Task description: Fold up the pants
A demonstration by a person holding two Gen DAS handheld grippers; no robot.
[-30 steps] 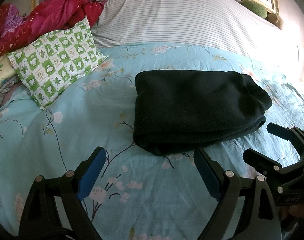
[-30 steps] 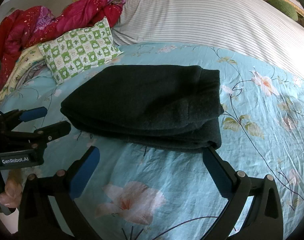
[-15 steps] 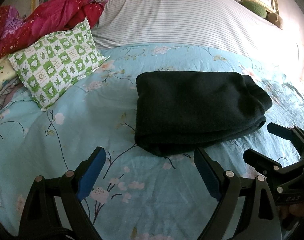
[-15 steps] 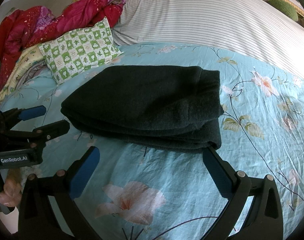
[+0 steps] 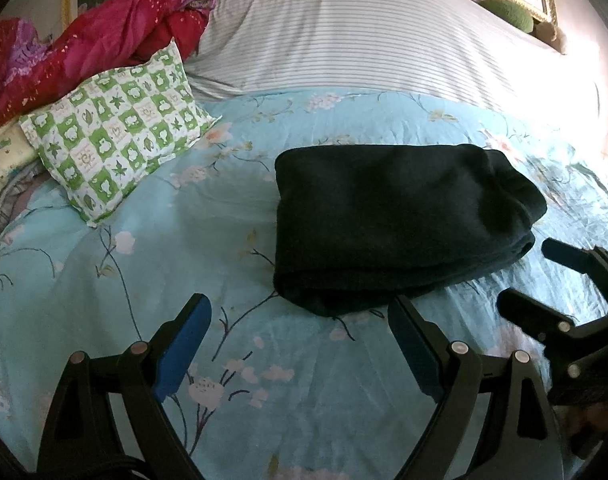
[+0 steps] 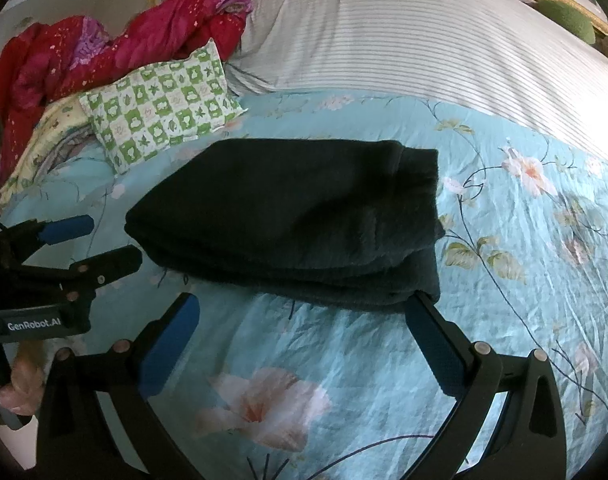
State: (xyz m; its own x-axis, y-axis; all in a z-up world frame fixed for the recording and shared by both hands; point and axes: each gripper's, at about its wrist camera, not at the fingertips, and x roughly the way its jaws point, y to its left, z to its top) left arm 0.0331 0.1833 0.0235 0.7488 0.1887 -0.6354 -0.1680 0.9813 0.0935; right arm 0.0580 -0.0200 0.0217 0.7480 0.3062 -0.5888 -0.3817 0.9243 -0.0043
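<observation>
Nothing had shifted: both the left gripper (image 5: 300,344) and right gripper (image 6: 304,344) gaped empty just short of the folded pants (image 5: 396,224), lying crosswise ahead.

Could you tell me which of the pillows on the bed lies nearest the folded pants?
The green-and-white checked pillow, left of the dark pants; the large striped pillow lies farther back at the headboard.
</observation>
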